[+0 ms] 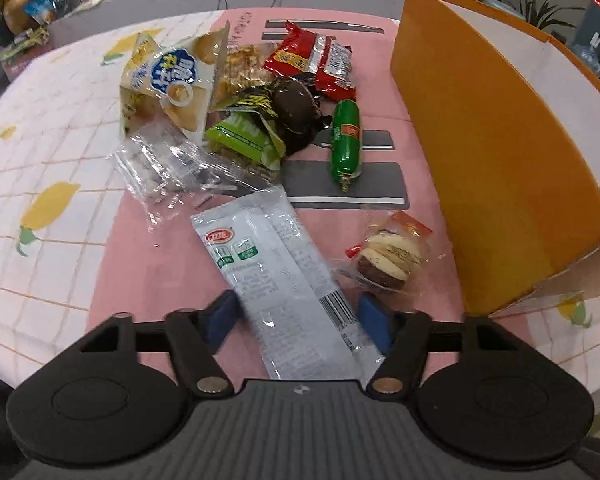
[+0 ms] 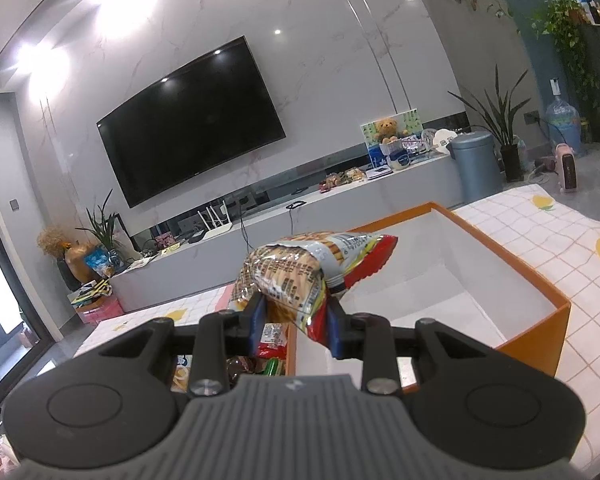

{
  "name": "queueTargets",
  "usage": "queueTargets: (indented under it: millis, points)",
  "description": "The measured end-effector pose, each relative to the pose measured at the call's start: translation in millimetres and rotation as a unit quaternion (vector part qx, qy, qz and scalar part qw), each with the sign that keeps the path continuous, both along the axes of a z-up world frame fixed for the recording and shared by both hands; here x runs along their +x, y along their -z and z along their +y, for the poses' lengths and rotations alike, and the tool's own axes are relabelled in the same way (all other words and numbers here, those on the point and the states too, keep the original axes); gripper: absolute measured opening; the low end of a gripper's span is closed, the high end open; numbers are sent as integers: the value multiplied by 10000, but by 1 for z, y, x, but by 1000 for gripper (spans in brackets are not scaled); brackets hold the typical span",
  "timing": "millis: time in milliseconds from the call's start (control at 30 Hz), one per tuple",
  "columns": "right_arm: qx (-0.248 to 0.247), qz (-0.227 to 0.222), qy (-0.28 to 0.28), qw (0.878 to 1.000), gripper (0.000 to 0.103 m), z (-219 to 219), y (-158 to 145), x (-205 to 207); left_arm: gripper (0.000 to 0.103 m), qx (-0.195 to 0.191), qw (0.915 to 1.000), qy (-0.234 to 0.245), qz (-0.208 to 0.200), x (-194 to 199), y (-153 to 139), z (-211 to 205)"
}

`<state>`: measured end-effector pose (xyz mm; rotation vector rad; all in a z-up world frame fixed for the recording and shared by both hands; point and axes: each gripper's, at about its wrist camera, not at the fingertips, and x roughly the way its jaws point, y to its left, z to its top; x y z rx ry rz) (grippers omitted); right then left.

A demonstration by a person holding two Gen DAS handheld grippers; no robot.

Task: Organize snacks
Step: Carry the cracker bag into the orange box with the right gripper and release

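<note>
The left gripper [image 1: 298, 318] points down at the worktop [image 1: 60, 160], a cloth-covered surface in white check with yellow fruit prints and a smooth pink mat. Its blue-padded fingers [image 1: 220, 316] stand wide apart, and the long, flat, silvery-white packet [image 1: 276, 276] lies slantwise between them, its glossy film crinkled and a barcode near the right pad; neither pad presses on it. Just beyond the right finger sits a clear wrapper of round sandwich biscuits [image 1: 392, 258]. Further ahead is the heap: a green sausage-shaped tube [image 1: 345, 140], a red foil pack [image 1: 316, 60], a dark glossy wrapper [image 1: 296, 112], a green pouch [image 1: 244, 136], a puffy pale bag [image 1: 168, 84] and crumpled clear film [image 1: 168, 164]. The orange cardboard box [image 1: 480, 132] rises to the right of the fingers.

The right gripper [image 2: 296, 322] has its fingers pinched tight on a crinkly foil snack bag [image 2: 300, 272], printed red and silver, held up over the box's [image 2: 540, 320] near edge, its white inside lying ahead
</note>
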<state>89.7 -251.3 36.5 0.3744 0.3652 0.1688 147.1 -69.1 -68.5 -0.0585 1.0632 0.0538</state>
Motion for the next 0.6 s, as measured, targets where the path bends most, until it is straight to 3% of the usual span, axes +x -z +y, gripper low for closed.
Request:
queueTargets:
  millis: [167, 300, 600]
  points:
    - [-319, -54, -115, 9994, 29, 1, -3, -1, 68, -10, 9998, 206, -61, -11, -4, 12]
    - [-277, 11, -16, 9996, 29, -7, -3, 2, 67, 7, 9993, 294, -223, -17, -8, 20]
    - [-184, 222, 292, 9992, 29, -16, 4, 15, 66, -507, 9971, 22, -569, -18, -33, 50]
